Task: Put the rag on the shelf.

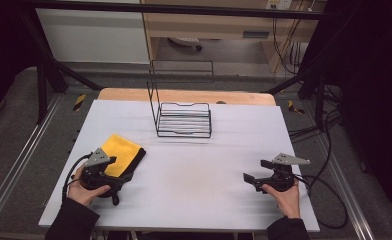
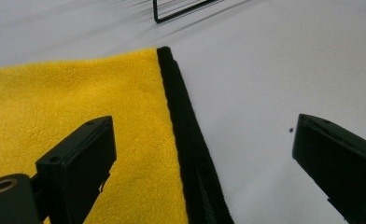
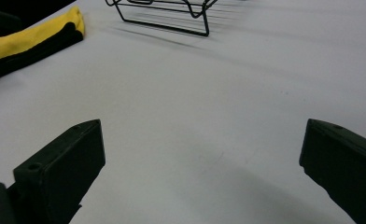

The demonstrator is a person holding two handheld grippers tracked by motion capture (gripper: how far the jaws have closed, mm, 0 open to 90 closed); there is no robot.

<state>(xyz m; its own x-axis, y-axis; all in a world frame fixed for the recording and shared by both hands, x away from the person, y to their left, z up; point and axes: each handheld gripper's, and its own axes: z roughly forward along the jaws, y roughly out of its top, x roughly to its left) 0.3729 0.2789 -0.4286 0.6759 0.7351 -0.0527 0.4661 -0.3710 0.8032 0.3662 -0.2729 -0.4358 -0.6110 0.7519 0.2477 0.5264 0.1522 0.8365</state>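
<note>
The white surface (image 1: pixel 184 165) carries a black wire rack (image 1: pixel 183 119) at the far middle and a folded yellow cloth (image 1: pixel 120 152) near-left. The left gripper (image 2: pixel 202 154) hovers open-fingered over the cloth's black edge; the right gripper (image 3: pixel 202 163) is open, empty. Closing too shallowly may pinch just one layer, so the fold would open.

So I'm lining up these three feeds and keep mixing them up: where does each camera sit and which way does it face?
High view: above the person's side, facing forward and down on the table; both hands, left gripper and right gripper show.
Left gripper view: rides the left gripper, facing the yellow cloth; its open jaws straddle the cloth's black edge.
Right gripper view: rides the right gripper, facing across bare table toward the wire rack; open jaws show.
Shared: all three show cloth and rack.
</note>
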